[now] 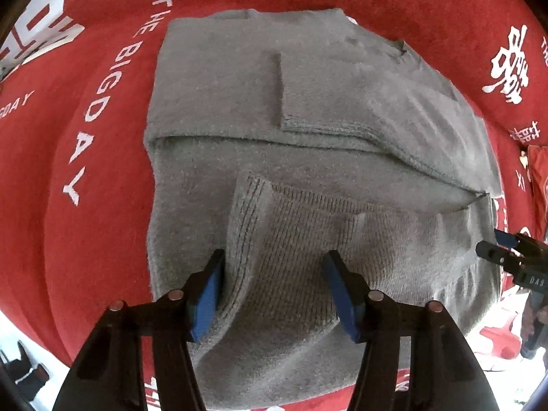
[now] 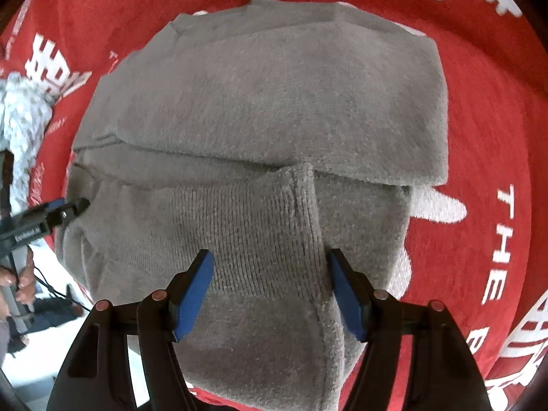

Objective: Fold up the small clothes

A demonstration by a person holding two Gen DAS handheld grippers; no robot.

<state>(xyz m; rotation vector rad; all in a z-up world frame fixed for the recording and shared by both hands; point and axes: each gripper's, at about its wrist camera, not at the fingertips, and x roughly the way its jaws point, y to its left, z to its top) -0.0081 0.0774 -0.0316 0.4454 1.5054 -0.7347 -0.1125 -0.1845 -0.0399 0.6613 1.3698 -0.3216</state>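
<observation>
step: hem grab for next fold | sweater [image 1: 308, 109] laid half-folded on red cloth [image 1: 102, 205] | left hand-held gripper [image 1: 274, 294], right hand-held gripper [image 2: 270, 291]: jaws parted over near hem, nothing held

Left gripper [image 1: 274, 267] pointing down, right gripper [image 2: 270, 267] alike, jaws apart

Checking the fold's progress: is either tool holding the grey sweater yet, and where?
Neither. Both the left tool and right tool stand open over the grey sweater's ribbed near edge.
</observation>
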